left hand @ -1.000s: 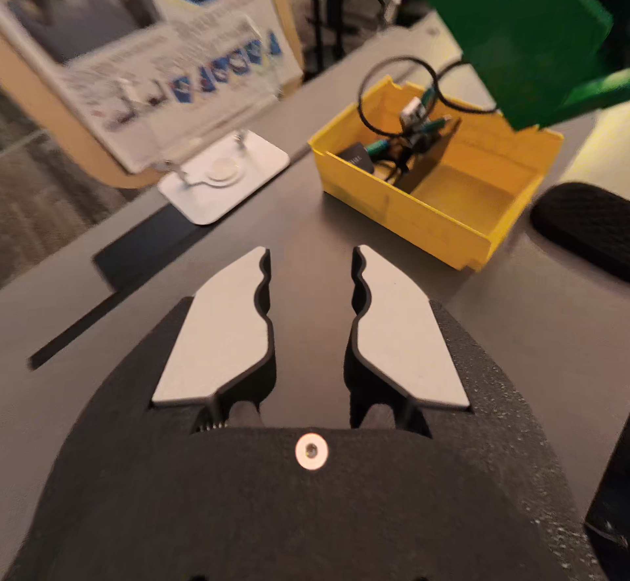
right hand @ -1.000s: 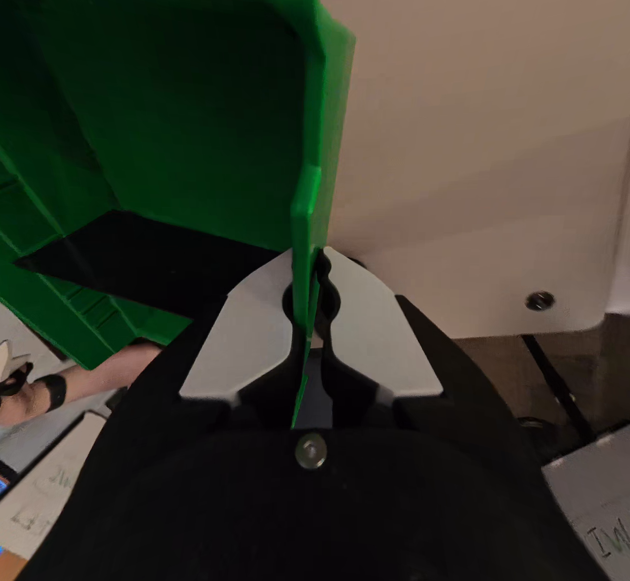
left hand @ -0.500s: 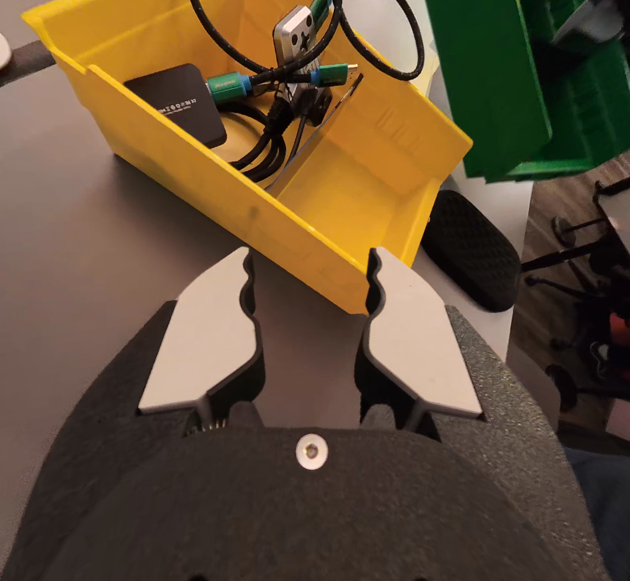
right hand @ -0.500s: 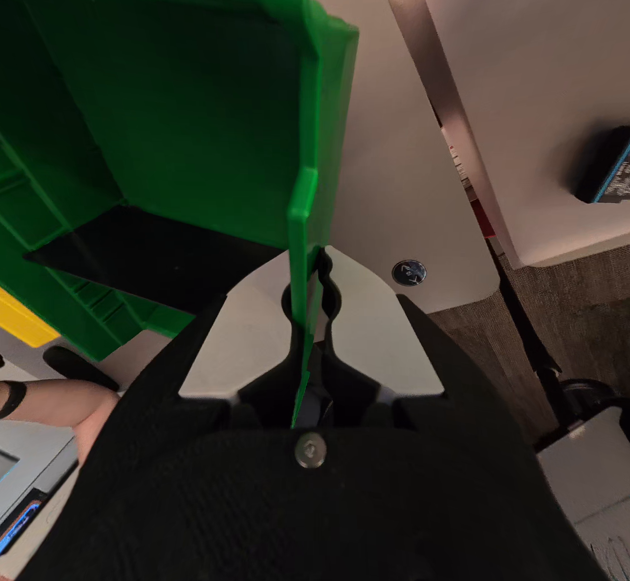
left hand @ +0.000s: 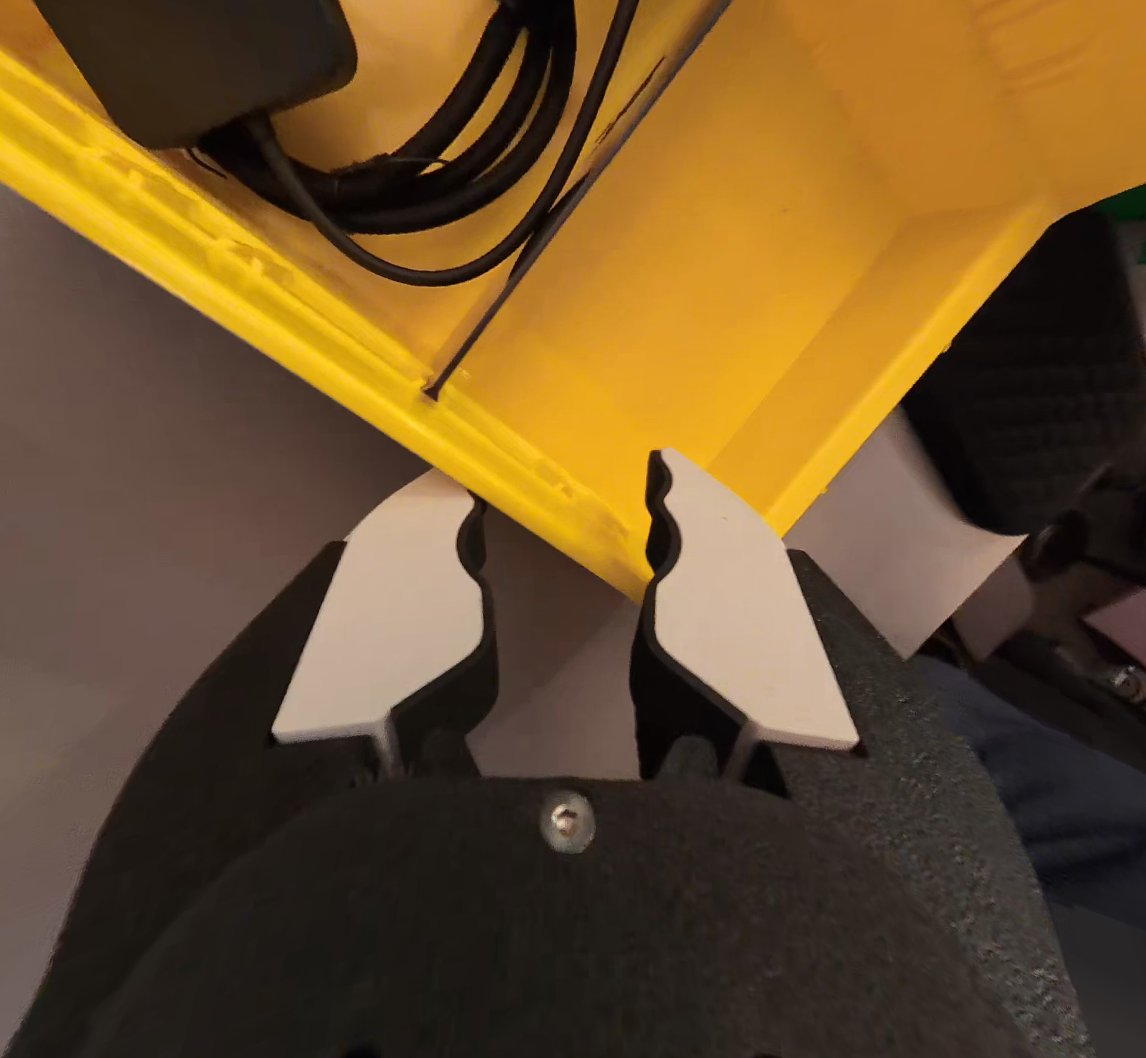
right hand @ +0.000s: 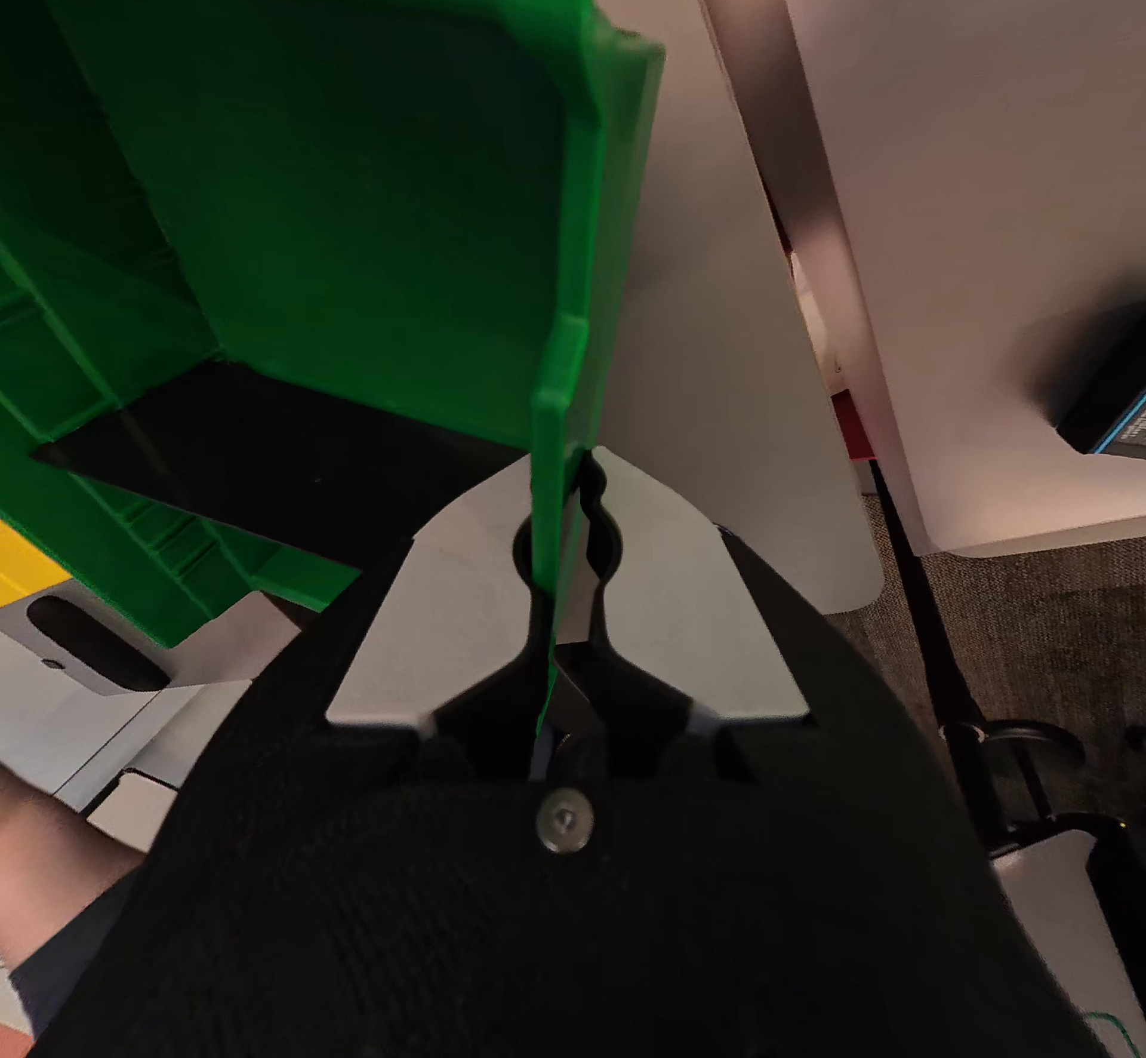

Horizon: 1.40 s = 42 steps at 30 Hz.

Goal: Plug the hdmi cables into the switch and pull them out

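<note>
A big yellow plastic bin (left hand: 713,296) fills the upper part of my left view, resting on a grey tabletop (left hand: 124,408). My left gripper (left hand: 561,491) is spread wide at the bin's near corner, one finger on each side of the rim, clamping nothing. In the right view, my right gripper (right hand: 561,485) pinches the side wall of a green plastic bin (right hand: 347,191), held in the air. The black flat switch box (left hand: 167,17) lies in the yellow bin's upper-left compartment, with black cables (left hand: 496,160) coiled beside it.
</note>
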Available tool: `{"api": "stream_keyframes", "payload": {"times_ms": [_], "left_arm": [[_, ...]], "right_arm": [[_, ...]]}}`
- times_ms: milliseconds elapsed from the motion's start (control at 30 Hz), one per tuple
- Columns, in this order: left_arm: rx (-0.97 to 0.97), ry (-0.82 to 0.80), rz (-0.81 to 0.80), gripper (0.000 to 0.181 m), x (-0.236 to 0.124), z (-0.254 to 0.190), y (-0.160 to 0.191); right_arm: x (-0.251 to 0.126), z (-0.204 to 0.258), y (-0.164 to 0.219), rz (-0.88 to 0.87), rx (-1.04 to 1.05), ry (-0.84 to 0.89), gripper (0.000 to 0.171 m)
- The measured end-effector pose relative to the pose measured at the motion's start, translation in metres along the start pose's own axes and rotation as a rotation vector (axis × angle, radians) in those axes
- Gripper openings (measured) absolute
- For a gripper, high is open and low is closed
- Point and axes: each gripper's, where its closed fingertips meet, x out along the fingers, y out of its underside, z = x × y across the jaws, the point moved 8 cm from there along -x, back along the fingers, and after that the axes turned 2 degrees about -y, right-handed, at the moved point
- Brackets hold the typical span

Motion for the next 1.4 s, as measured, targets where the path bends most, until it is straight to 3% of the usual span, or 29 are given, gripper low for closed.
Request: {"api": "stream_keyframes", "payload": {"times_ms": [100,367,633,900,1133,1400], "left_arm": [[-0.049,0.024,0.005,0.018,-0.006,0.01,0.001],[-0.016,-0.01,0.057,0.014,-0.015,0.032,0.008],[-0.164,-0.128,0.027,0.004,-0.045,0.117,0.039],[-0.323,-0.196,0.011,0.005,-0.086,0.205,0.111],[-0.555,-0.209,-0.074,0.005,-0.121,0.263,0.198],[-0.674,-0.239,-0.152,0.003,-0.144,0.291,0.266]], "right_arm": [[0.0,-0.001,0.0,0.007,-0.011,0.031,0.009],[-0.005,0.008,-0.003,-0.006,-0.033,0.03,0.01],[-0.019,0.042,-0.016,-0.041,-0.088,0.06,0.011],[-0.02,0.095,-0.041,-0.095,-0.175,-0.019,0.011],[0.049,0.167,-0.064,-0.009,-0.302,-0.143,0.011],[0.1,0.229,-0.077,0.155,-0.383,-0.051,0.009]]}}
